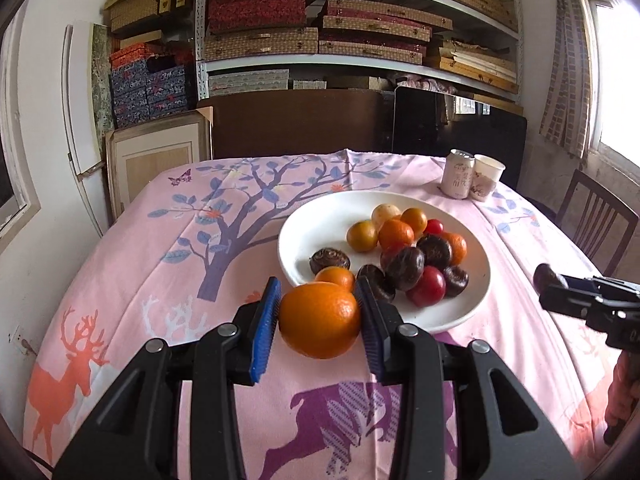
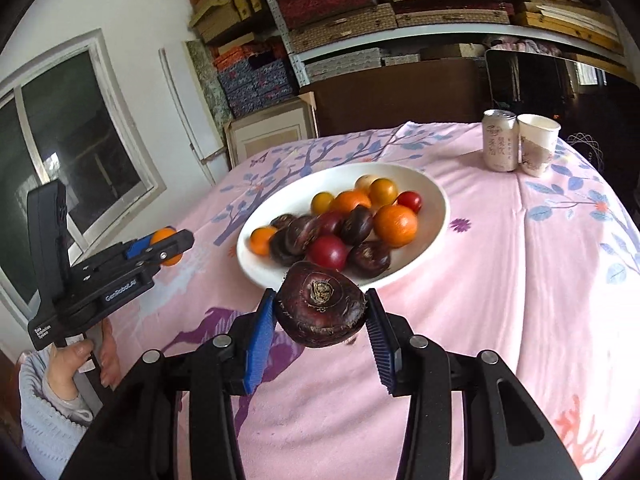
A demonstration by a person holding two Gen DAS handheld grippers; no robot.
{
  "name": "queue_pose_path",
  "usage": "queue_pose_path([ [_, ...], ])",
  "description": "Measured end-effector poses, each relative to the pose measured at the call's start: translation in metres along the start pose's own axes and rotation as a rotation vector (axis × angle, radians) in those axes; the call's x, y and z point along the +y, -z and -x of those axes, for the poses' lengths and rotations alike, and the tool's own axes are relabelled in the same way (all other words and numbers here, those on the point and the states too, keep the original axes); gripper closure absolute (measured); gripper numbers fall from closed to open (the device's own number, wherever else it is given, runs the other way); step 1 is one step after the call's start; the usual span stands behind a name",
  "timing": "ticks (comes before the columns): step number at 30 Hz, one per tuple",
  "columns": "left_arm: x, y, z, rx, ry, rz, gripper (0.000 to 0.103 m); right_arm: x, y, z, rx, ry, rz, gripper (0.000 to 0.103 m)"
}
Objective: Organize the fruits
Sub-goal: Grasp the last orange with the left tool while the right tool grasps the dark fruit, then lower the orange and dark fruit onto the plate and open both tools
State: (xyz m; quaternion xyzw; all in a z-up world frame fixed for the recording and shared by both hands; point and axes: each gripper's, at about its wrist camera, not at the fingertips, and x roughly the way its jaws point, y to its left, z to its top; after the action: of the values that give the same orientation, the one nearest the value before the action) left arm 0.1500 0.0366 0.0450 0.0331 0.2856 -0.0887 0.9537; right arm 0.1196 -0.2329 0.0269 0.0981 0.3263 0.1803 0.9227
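Shelves of boxes back the pink-clothed tabletop, where a white plate holds small oranges, tomatoes and water chestnuts. My left gripper pinches an orange just short of the plate's near rim. My right gripper clamps a water chestnut, also near that rim. I see a can and cup touching at the far edge.

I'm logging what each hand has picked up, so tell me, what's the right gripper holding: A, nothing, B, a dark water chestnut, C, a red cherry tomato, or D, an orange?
B: the right gripper has its jaws closed on a dark water chestnut, held in front of the white plate.
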Motion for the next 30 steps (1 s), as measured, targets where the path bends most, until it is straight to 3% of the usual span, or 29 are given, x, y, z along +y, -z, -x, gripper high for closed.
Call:
queue_pose_path([
  [4, 0.006, -0.039, -0.013, -0.009, 0.011, 0.017, 0.066, -0.015, -0.048, 0.01, -0.073, 0.037, -0.023, 0.058],
  [7, 0.006, -0.062, -0.034, 0.004, 0.033, 0.042, 0.066, -0.015, -0.081, -0.004, -0.091, 0.021, -0.038, 0.058],
  [11, -0.005, -0.073, -0.081, 0.072, 0.051, 0.043, 0.066, -0.005, -0.112, -0.058, -0.019, 0.0, -0.035, 0.058],
  [18, -0.016, -0.05, -0.151, 0.189, 0.03, 0.003, 0.066, 0.035, -0.13, -0.167, 0.131, 0.049, 0.062, 0.058],
  [19, -0.015, -0.049, -0.157, 0.193, 0.016, 0.0, 0.064, 0.039, -0.128, -0.179, 0.151, 0.053, 0.073, 0.058],
  [23, -0.005, -0.049, -0.166, 0.183, -0.005, 0.025, 0.04, 0.045, -0.122, -0.214, 0.205, 0.099, 0.098, 0.058],
  [25, -0.002, -0.048, -0.167, 0.173, -0.013, 0.032, 0.028, 0.046, -0.12, -0.221, 0.205, 0.112, 0.113, 0.043],
  [30, -0.002, -0.046, -0.168, 0.174, -0.019, 0.023, 0.026, 0.04, -0.117, -0.22, 0.185, 0.113, 0.087, 0.04],
])
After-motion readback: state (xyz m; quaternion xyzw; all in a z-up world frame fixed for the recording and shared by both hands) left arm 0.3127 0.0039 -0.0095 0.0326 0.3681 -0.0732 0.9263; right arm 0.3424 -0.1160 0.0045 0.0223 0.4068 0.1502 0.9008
